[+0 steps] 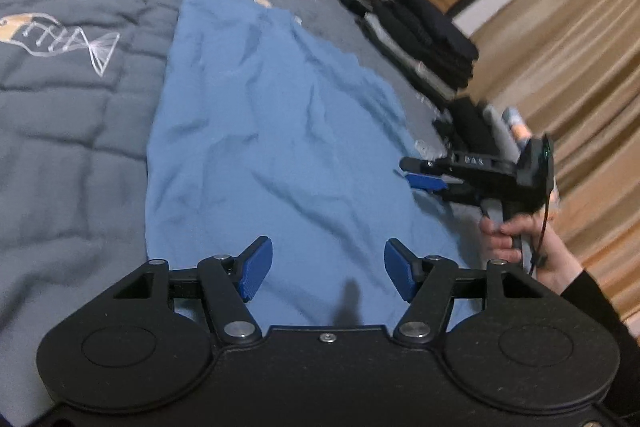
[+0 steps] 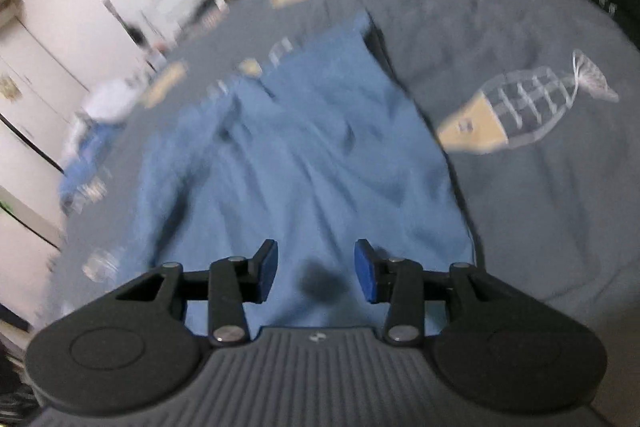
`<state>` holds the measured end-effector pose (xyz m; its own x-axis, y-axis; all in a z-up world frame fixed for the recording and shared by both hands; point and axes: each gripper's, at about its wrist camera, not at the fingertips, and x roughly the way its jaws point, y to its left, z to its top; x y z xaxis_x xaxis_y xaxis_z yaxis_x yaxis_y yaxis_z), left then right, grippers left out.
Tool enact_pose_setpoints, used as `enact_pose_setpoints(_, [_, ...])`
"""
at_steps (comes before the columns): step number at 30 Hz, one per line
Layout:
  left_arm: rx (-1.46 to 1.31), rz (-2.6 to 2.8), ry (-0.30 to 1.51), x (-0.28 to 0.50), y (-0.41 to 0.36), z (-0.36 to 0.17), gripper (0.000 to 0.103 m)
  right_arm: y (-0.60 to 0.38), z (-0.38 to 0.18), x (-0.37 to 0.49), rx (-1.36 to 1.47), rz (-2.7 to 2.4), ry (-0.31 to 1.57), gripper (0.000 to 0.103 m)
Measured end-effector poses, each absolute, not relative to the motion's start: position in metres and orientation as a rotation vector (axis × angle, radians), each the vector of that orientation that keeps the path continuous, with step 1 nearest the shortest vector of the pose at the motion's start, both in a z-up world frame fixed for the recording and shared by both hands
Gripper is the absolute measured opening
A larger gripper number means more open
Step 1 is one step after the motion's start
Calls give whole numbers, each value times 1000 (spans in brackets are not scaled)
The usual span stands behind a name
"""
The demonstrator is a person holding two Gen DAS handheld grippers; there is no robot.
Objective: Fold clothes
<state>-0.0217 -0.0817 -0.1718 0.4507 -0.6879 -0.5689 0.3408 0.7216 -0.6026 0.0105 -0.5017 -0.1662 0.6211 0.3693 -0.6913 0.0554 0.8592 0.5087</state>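
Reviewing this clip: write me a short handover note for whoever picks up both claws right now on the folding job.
Left claw: open, nothing between the pads, hanging over the near end of the blue garment.
Right claw: open, empty, at the garment's edge on the side toward the stack of dark folded clothes.
Garment: spread out lengthwise on the grey quilt, wrinkled, in a long strip.
Done: garment laid out; whether its sides are already folded in cannot be told.
Left: grip the near end with both claws, fold it toward the far end, then add it to the stack.
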Motion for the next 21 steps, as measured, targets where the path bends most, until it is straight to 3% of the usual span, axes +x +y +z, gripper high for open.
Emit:
enact_pose_setpoints(10, [-450,-558,842,-18,-63,-164,61,-531,-151,-2,625,82,776,41])
enact_pose_setpoints(21, [-435,-588,819,-28,-69,-154,62,-498,-127,-6,598,168,727,44])
